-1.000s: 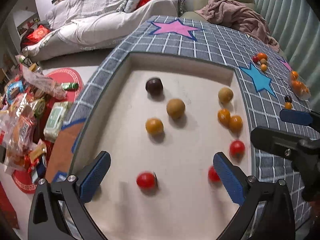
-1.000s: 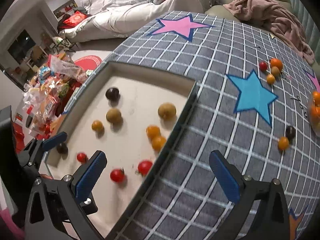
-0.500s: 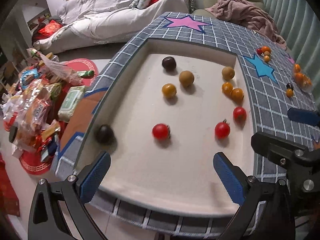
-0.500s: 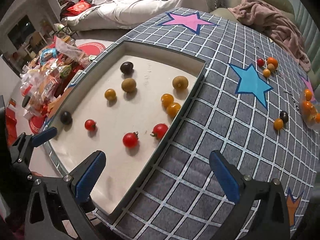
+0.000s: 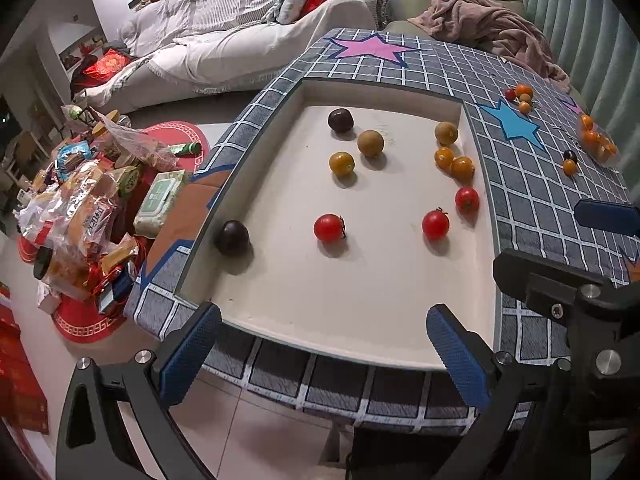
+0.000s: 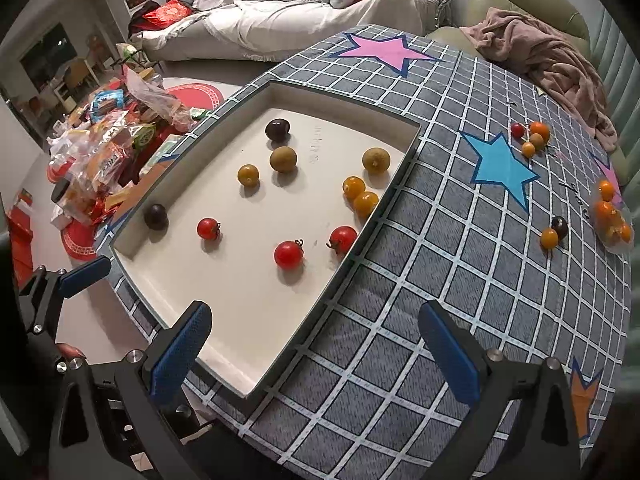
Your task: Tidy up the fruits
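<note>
Left gripper [image 5: 320,344]: bottom of the left wrist frame, blue pads spread wide apart, nothing between them, held over the near rim of the tray.
Right gripper [image 6: 314,344]: bottom of the right wrist frame, jaws likewise wide apart and empty, over the checked cloth [image 6: 420,280] at the tray's near right corner.
Tray [image 5: 360,312]: shallow white tray sunk in the cloth, filling the middle of both frames.
Red tomatoes: three in the near half of the tray, one at centre [image 5: 329,227], one right of it [image 5: 435,224], one by the right wall [image 5: 467,199].
Dark fruit: one against the tray's left wall [image 5: 232,237], another at the far end [image 5: 340,120].
Orange pair [image 5: 454,163]: two touching, beside the right wall.
Yellow tomato [image 5: 341,163]: middle of the tray, just beside a brown fruit [image 5: 370,143].
Second brown fruit [image 5: 446,133]: far right corner of the tray.
Loose fruit on cloth: a dark and an orange one [image 6: 554,232] at right; a small cluster [image 6: 530,136] upper right, beyond the blue star [image 6: 500,168].
Bagged oranges [image 6: 612,216]: right edge of the frame.
Sofa [image 5: 240,32]: top of the frame, behind the table.
</note>
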`<action>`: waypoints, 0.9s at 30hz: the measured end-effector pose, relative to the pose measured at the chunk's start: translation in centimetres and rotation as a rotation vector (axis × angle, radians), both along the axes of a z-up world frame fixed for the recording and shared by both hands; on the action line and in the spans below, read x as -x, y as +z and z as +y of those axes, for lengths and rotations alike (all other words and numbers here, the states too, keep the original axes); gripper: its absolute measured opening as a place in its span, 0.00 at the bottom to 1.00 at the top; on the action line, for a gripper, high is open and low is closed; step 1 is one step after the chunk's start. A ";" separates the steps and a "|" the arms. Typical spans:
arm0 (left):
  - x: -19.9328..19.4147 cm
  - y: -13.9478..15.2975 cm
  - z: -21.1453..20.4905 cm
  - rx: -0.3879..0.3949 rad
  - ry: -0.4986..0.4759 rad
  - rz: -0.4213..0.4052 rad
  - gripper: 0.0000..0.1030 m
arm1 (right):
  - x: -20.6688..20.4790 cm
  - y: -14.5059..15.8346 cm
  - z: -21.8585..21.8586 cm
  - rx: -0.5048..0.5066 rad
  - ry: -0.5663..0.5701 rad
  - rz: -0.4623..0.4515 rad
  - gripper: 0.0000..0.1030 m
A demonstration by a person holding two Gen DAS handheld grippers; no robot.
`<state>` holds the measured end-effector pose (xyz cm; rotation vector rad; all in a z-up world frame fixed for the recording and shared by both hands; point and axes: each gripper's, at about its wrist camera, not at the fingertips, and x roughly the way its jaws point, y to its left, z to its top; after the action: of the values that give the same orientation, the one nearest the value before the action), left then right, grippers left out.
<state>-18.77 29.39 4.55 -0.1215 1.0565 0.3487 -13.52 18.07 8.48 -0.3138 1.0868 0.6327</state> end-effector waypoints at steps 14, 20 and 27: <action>1.0 1.0 -1.3 -0.030 -0.014 -0.014 1.00 | 0.8 0.8 -0.8 -0.020 -0.002 -0.015 1.00; 1.1 1.2 -1.7 -0.047 -0.024 -0.014 1.00 | 0.9 1.1 -1.2 -0.031 -0.005 -0.016 1.00; 1.2 1.4 -1.9 -0.056 -0.020 -0.016 1.00 | 1.2 1.0 -1.1 -0.036 0.008 -0.012 1.00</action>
<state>-19.93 27.48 5.99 -0.0638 1.0312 0.3582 -14.73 16.96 9.51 -0.2907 1.0620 0.6565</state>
